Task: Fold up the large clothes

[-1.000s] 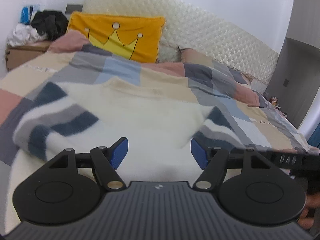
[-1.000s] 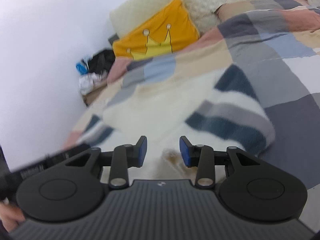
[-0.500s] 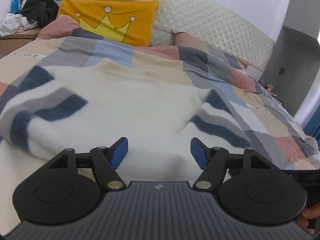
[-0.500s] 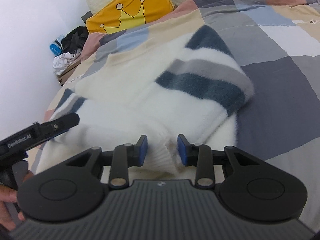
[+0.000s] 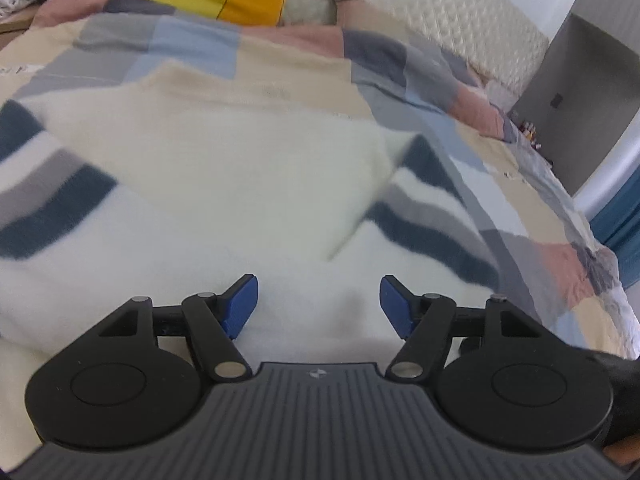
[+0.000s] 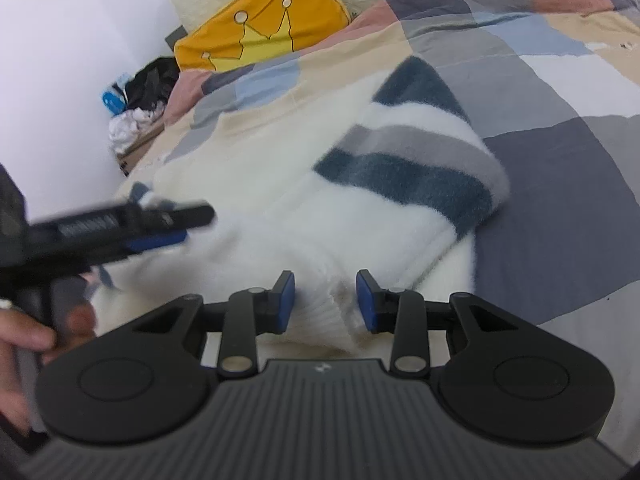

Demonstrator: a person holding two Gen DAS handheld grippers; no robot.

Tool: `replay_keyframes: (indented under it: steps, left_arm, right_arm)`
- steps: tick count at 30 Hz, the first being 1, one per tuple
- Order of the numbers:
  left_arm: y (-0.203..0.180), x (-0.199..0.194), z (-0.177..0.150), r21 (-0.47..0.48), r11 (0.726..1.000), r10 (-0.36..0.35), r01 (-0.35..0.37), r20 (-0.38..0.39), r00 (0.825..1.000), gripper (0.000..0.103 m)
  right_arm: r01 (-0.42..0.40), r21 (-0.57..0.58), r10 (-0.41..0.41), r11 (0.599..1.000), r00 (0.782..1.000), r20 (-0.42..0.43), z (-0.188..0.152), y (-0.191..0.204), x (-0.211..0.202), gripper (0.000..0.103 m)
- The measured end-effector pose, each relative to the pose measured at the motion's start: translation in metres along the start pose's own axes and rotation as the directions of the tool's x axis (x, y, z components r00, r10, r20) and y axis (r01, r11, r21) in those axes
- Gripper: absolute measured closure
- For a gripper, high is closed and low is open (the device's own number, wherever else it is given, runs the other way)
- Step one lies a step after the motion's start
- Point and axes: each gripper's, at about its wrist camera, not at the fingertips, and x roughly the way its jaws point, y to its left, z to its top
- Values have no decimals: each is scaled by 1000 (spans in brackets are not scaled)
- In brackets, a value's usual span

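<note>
left tongs close in on the sweater hem while the right tongs wait at the ribbed edge

the left gripper (image 5: 319,300) has dropped lower and nearer over the sweater (image 5: 248,168) than a second ago, jaws wide apart and empty above the near white edge; likely lining up a hem grab for the next fold; the right gripper (image 6: 325,300) has barely moved, jaws part open with the ribbed hem (image 6: 324,312) bunched between the pads, not clearly pinched; the sweater lies flat on the patchwork quilt (image 6: 560,208), both striped sleeves folded inward.
</note>
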Motion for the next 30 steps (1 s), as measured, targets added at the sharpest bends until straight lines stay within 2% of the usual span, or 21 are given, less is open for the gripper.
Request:
replay_keyframes:
  steps: [2,4,5,6,9,13,20,23,28,30]
  left_arm:
    - [0,4,0,1,1000,-4,4,-30,1000,30]
    - [1,11,1,4,1000,-6,6,-60,998,30]
    - [2,14,2,5,1000,4,-4,-72,997,30]
    - [2,17,4,4,1000,7,-7,-86,996,30]
    - [3,24,9,-8,1000,-14,13,-133,991,30]
    - [0,29,15,-1,1000,-17,18,-218,976,30]
    - [0,0,12,-79,992,-116,99,-256,960,30]
    - [-11,-11,2,-47,994,-110,101,-272,956,30]
    - [-33,-19,-22,30,993,-99,116,-344,934,31]
    - [-36,-25,-32,31,991,-114,132,-345,932,30]
  right_arm:
    - [-9,16,9,1000,1000,8,3,-1,-1,63]
    - [-15,23,14,1000,1000,23,6,-3,-3,49]
    - [-19,31,18,999,999,31,7,-4,-5,39]
    - [-22,38,20,999,999,39,9,-6,-6,36]
    - [-21,67,17,998,998,58,15,-14,-11,36]
    - [-18,139,7,990,997,77,23,-29,-15,36]
    - [-14,185,1,983,998,69,26,-40,-14,35]
    - [-21,187,10,982,998,57,26,-39,-13,35]
    - [-33,181,25,983,999,44,24,-36,-15,35]
    - [-21,169,15,985,999,36,23,-35,-14,35]
